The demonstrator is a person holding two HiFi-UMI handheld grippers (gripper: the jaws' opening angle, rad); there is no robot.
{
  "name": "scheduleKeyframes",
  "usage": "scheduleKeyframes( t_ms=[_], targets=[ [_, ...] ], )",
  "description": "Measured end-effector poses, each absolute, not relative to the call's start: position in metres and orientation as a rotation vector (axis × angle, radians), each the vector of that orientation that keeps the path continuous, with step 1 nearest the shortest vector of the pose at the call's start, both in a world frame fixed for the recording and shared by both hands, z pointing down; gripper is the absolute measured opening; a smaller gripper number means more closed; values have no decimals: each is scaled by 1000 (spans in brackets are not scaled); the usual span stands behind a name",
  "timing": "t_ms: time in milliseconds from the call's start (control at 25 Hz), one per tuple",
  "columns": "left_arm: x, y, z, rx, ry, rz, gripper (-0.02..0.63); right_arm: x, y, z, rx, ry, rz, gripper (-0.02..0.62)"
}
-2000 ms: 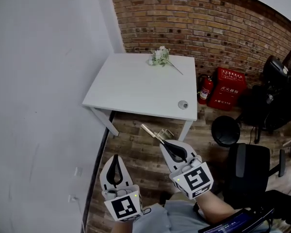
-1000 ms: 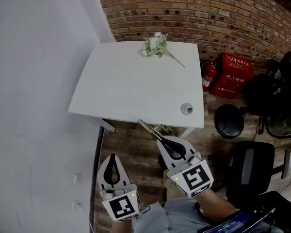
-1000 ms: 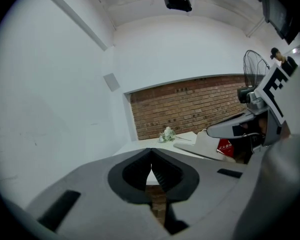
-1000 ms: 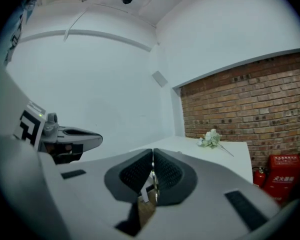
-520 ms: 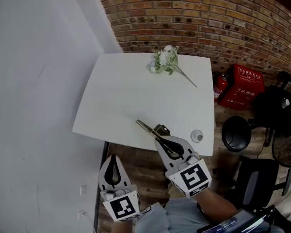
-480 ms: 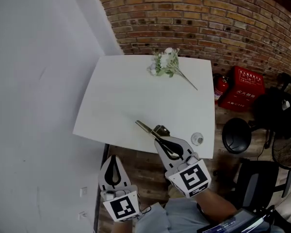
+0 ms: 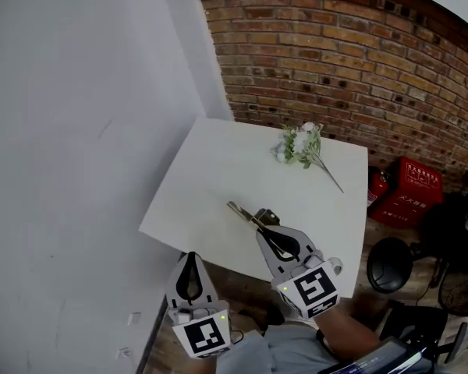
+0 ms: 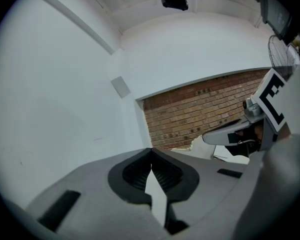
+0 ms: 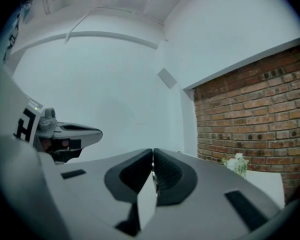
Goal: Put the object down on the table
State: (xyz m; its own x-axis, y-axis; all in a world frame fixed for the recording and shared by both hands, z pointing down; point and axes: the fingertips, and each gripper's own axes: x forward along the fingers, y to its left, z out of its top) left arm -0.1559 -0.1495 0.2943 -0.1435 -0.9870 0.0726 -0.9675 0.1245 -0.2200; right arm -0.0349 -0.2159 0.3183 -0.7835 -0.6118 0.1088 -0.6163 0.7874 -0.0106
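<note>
A slim metal object (image 7: pixel 248 213) is gripped in the right tool (image 7: pixel 270 231) over the near edge of the tabletop (image 7: pixel 218 178), apparently not yet set down; the left tool (image 7: pixel 191 259) is closed on nothing.

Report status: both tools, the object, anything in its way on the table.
Left tool shut, empty. Right tool shut on slim metal object, over white table. Flowers at far side, out of the way.

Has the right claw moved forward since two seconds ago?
Yes. The right claw with its brass object was short of the table; now it reaches over the near edge.
</note>
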Motion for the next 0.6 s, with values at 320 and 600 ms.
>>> scheduleKeyframes(
  t_ms=[320, 600],
  targets=[
    [-201, -160, 308, -1958, 2368, -333, 9, -79, -236, 329, 918, -2856, 68, 14],
    [-233, -189, 334, -2032, 2395, -370, 9, -112, -256, 360, 900, -2791, 149, 14]
  ],
)
